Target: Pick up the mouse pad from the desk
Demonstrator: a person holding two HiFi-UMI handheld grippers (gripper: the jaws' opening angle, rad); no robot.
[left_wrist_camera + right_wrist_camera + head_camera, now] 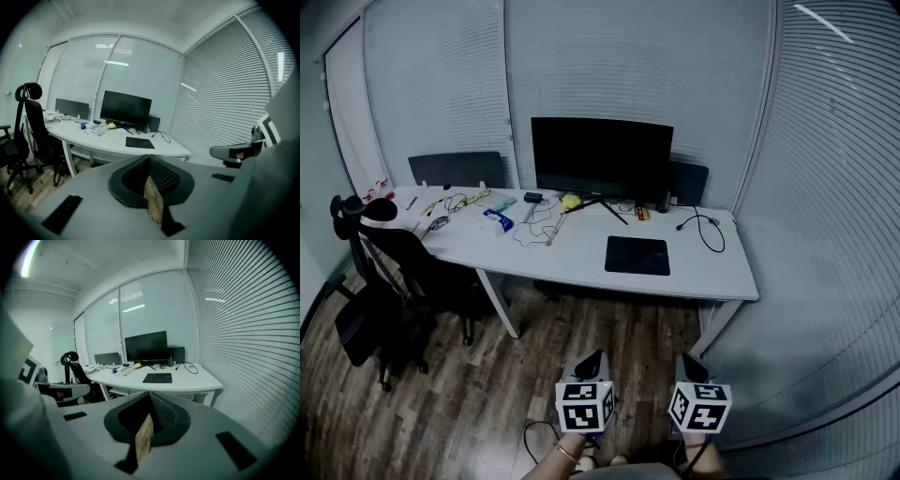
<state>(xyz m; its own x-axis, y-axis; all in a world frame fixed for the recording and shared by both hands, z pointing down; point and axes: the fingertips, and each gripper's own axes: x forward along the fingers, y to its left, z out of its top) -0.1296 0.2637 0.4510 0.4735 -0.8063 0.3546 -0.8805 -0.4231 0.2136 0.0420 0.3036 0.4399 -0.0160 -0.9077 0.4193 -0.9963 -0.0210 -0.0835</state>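
**Mouse pad lies untouched as 2 grippers hang back**

The dark mouse pad (637, 255) lies flat on the white desk (712, 277), just in front of the monitor (602, 157) and slightly to its right, likely where a mouse hand works. Well back from the monitor, over the wood floor (487, 412), the left gripper (592, 362) and right gripper (693, 367) point forward, jaws pressed together on nothing; the approach appears not yet begun. Clutter (487, 211) left of the monitor is too small to identify, and the pad's thickness cannot be judged.

The left gripper (592, 362) and the right gripper (690, 366) are grey-bodied with black, mesh-lined jaws, each carrying a white cube (584, 406) of black square markers, and a thin bracelet (565, 453) rings the left wrist.
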